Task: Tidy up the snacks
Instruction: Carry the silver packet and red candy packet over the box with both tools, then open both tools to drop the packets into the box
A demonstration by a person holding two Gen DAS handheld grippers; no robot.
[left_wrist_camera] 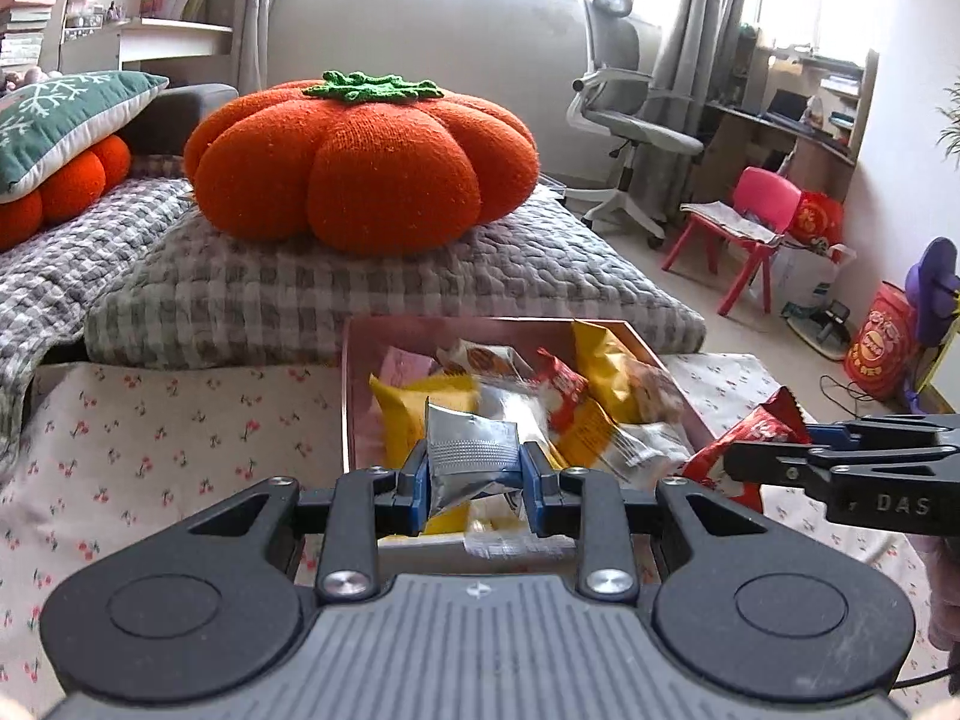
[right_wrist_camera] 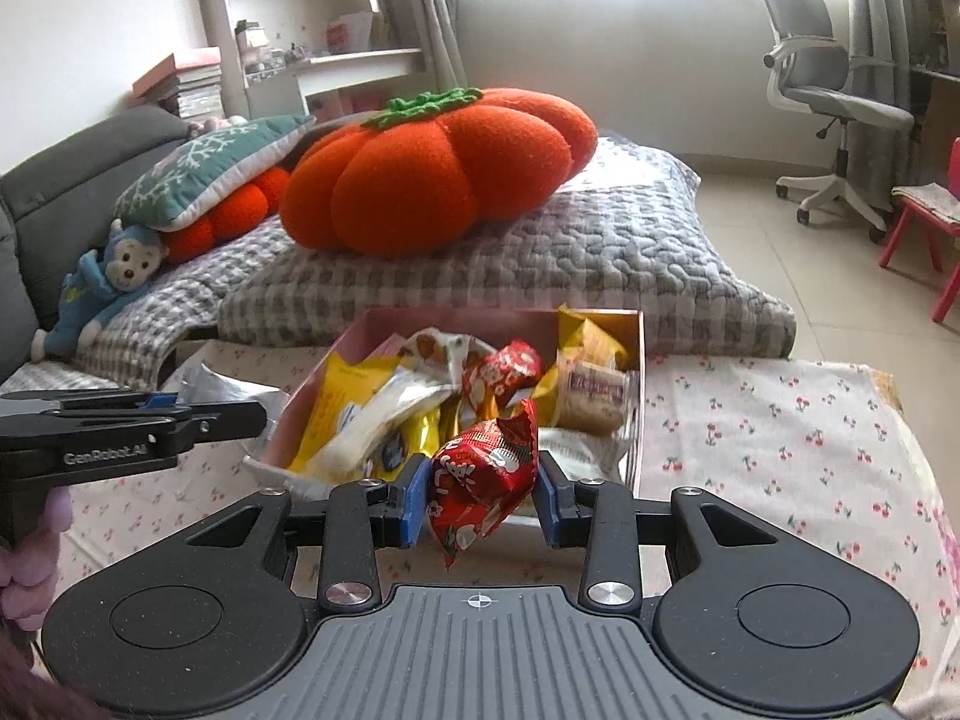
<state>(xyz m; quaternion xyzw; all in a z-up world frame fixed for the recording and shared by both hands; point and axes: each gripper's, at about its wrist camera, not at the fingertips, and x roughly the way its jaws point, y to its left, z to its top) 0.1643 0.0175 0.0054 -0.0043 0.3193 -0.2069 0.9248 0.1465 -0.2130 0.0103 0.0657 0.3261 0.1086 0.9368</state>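
Two packets clamped, box just ahead.
Left tool point(left_wrist_camera: 474, 471) clamped on silver packet point(left_wrist_camera: 471, 456); right tool point(right_wrist_camera: 483, 495) clamped on red packet point(right_wrist_camera: 483, 477). Beyond both, pink box point(right_wrist_camera: 641, 360) of snacks on the counter point(right_wrist_camera: 780, 420). Thin, slick wrappers: likely to slip if jerked.

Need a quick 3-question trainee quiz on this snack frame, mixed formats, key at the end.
1. True or false: the left gripper has its jaws shut on a silver packet.
2. What does the right gripper hold? A) yellow bag B) red packet C) nothing
3. Fill in: the pink box of snacks stands on a cloth printed with ____.

Key: 1 true; 2 B; 3 cherries
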